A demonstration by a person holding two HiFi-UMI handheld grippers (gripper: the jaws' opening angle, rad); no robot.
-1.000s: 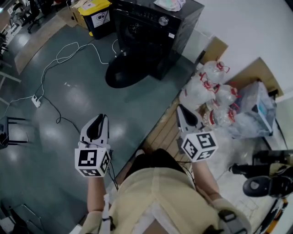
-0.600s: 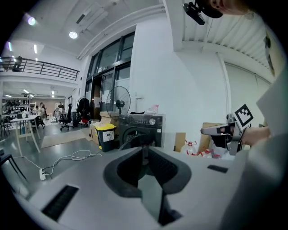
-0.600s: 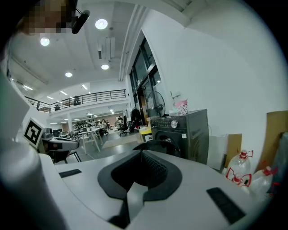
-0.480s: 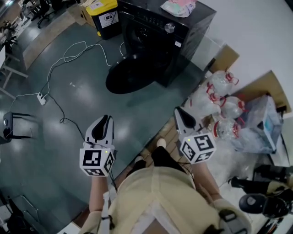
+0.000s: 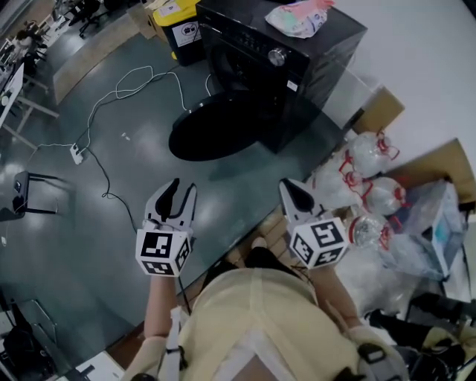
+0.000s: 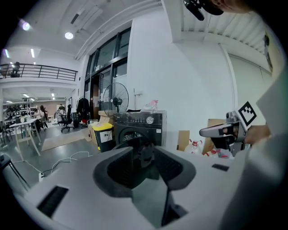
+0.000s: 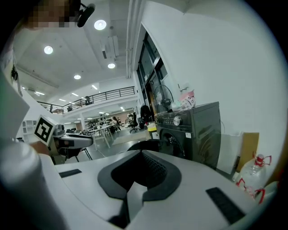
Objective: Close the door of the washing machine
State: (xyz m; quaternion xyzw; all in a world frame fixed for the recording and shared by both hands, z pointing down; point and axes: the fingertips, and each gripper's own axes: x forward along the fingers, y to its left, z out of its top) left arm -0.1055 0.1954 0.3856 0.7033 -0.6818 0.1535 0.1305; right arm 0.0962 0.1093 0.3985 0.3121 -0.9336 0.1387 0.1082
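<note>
The black washing machine (image 5: pixel 297 71) stands at the top of the head view, its round door (image 5: pixel 216 138) swung open and lying low over the grey floor. Both grippers hover well short of it, pointing toward it. My left gripper (image 5: pixel 177 190) is opening, its two fingers spread with nothing between them. My right gripper (image 5: pixel 290 187) is shut to a point and holds nothing. In the left gripper view the machine (image 6: pixel 144 121) shows beyond the parted jaws. The right gripper view has the machine (image 7: pixel 193 130) at the right and the door (image 7: pixel 145 144) straight ahead.
A pink cloth (image 5: pixel 301 16) lies on top of the machine. A yellow bin (image 5: pixel 178 26) stands to its left. A white cable and power strip (image 5: pixel 78 152) trail across the floor. Bagged plastic bottles (image 5: pixel 368 171) and cardboard (image 5: pixel 383 111) crowd the right side.
Both grippers and the person have moved closer to the washing machine. The left gripper's jaws, shut before, have now parted.
</note>
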